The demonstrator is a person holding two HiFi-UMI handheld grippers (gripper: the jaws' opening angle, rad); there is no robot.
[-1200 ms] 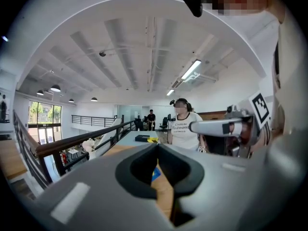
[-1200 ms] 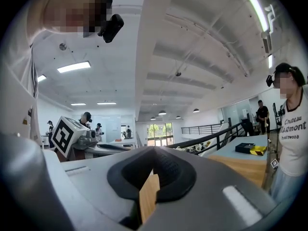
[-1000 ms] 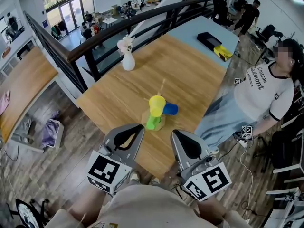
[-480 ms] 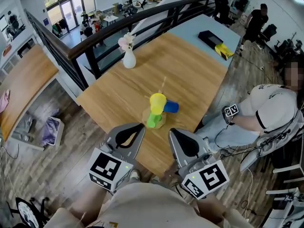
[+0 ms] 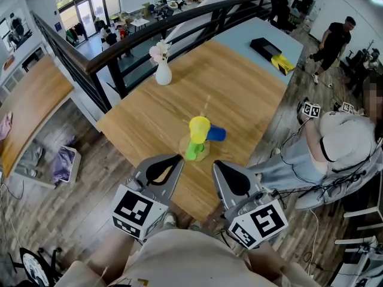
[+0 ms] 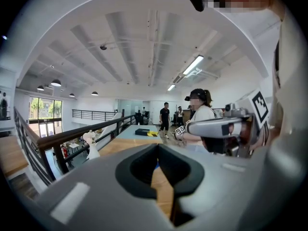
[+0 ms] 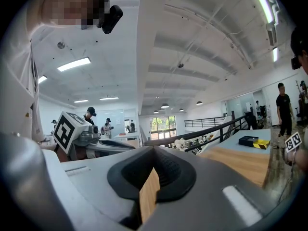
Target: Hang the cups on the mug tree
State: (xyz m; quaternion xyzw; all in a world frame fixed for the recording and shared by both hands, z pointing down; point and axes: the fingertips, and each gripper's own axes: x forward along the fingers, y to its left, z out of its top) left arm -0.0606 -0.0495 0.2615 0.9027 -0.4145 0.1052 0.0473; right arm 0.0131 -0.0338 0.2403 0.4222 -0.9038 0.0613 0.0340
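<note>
On the wooden table [image 5: 239,100] stands the mug tree [image 5: 205,109] with its thin wooden stem. A yellow cup [image 5: 198,128], a blue cup [image 5: 216,134] and a green cup [image 5: 192,152] cluster around its lower part; how each one hangs cannot be made out. My left gripper [image 5: 176,158] and right gripper [image 5: 218,165] hover side by side over the near table edge, short of the cups. Both are shut with nothing in them. The left gripper view shows its jaws [image 6: 158,146] meeting, and the right gripper view [image 7: 153,148] shows the same.
A white vase with flowers [image 5: 161,73] stands at the table's far left edge by the black railing [image 5: 90,58]. A black box and a yellow item [image 5: 270,54] lie on the light blue table behind. A person [image 5: 338,148] sits bent over at the right; another person [image 5: 335,40] walks beyond.
Both grippers have kept still. The person at the right has bent down low, and another person has walked along the back right.
</note>
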